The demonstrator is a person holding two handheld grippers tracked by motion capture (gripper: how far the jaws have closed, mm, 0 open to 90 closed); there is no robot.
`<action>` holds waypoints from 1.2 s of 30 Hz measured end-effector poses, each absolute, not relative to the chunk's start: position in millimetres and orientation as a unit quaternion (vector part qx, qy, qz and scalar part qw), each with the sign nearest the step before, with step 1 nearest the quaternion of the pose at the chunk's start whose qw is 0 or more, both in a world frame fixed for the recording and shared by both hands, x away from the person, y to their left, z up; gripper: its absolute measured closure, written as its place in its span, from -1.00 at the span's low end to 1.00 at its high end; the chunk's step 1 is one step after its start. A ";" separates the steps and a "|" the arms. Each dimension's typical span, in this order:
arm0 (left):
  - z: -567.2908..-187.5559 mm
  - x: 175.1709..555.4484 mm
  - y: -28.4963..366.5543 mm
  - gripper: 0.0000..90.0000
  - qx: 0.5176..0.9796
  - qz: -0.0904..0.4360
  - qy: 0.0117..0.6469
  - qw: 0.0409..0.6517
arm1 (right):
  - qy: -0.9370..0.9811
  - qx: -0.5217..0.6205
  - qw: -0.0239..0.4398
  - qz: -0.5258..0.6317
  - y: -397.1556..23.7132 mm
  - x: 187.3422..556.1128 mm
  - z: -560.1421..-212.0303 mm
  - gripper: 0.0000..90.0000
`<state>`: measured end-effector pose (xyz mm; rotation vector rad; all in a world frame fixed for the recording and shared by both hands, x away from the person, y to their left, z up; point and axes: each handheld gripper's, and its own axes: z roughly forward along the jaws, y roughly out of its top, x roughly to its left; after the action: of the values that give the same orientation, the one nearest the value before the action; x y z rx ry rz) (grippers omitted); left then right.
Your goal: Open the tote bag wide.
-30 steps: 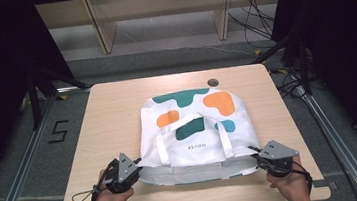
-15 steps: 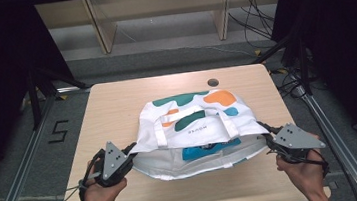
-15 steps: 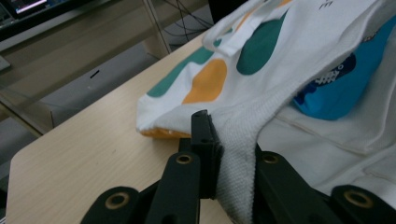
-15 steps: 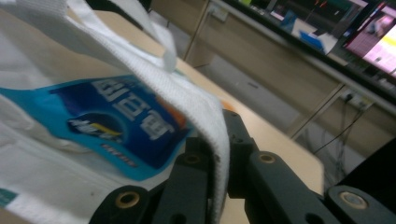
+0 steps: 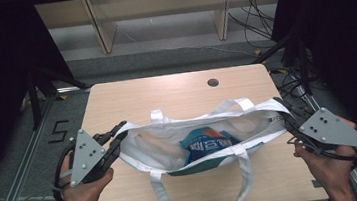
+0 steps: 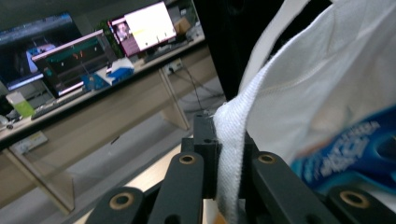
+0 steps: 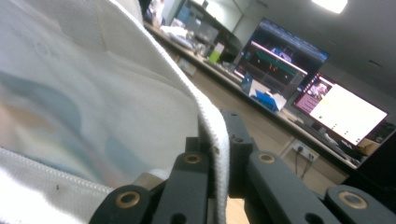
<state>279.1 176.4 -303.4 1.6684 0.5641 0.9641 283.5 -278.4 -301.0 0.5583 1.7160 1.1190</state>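
The white cloth bag [image 5: 205, 138] hangs stretched between the two grippers above the near half of the wooden table [image 5: 165, 89]; the left gripper [image 5: 115, 137] has its jaws closed tight on the bag's left rim, and the right gripper [image 5: 283, 112] has its jaws closed tight on the right rim; both hands [image 5: 83, 191] sit at the near corners of the table.

Writing: a blue packet [image 5: 206, 147] lies inside the bag, and its white lettering is too blurred to read in the high view; on the floor left of the table a mark [image 5: 60, 131] reads like the figure 5.

The high view looks down into the bag's open mouth, with two straps [image 5: 244, 174] trailing off the near side and one strap loop [image 5: 156, 117] standing at the far rim; the left gripper view shows the thick hemmed edge [image 6: 231, 154] pinched between the black jaws and a corner of the blue packet [image 6: 345, 149] through the cloth; the right gripper view shows the hem [image 7: 217, 140] in its jaws, with faint blue and orange colour showing through the cloth [image 7: 70, 107]; both gripper views show lit monitors [image 7: 343, 112] on a long desk beyond.

The far half of the table is bare except for a small round hole [image 5: 213, 82]; the bag's near straps reach close to the near edge; metal rails [image 5: 19, 182] run along both sides of the table.
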 end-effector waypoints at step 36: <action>-363.7 360.3 175.8 0.82 0.729 0.275 0.317 0.541 | 0.738 0.287 0.418 0.444 -277.5 350.6 -348.4 0.96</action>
<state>360.3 175.8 -363.7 1.7319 0.7528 0.6524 350.6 -277.5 -348.4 0.7211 1.8520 1.1134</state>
